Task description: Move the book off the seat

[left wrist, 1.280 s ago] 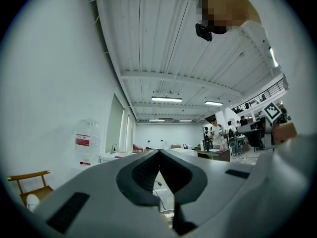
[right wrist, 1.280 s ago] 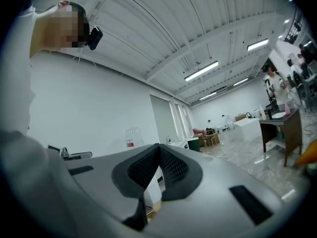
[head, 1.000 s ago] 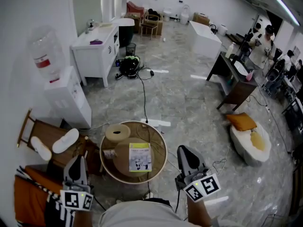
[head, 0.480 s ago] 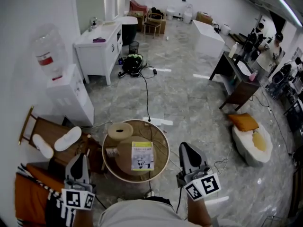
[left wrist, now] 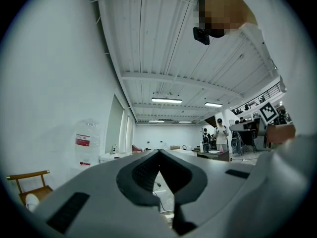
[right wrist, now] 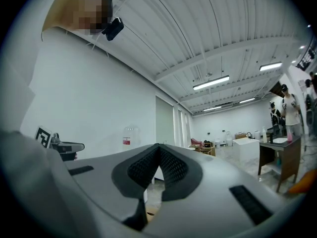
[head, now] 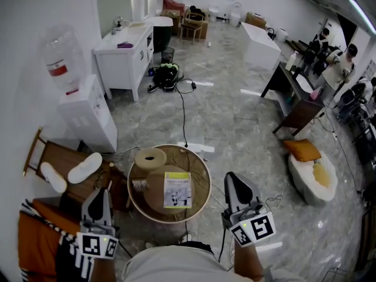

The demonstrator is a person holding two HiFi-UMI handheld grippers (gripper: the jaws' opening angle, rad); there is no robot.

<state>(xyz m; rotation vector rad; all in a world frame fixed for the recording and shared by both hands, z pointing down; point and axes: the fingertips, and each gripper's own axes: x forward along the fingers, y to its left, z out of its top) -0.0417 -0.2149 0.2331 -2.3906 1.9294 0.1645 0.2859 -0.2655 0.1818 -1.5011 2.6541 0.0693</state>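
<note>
While both grippers hover beside the round seat, the book lies flat near the seat's middle, touched by neither. The left gripper is just off the seat's left edge and the right gripper just off its right edge, each with jaws pressed together on nothing. A pale ring-shaped roll sits at the seat's far-left edge.
</note>
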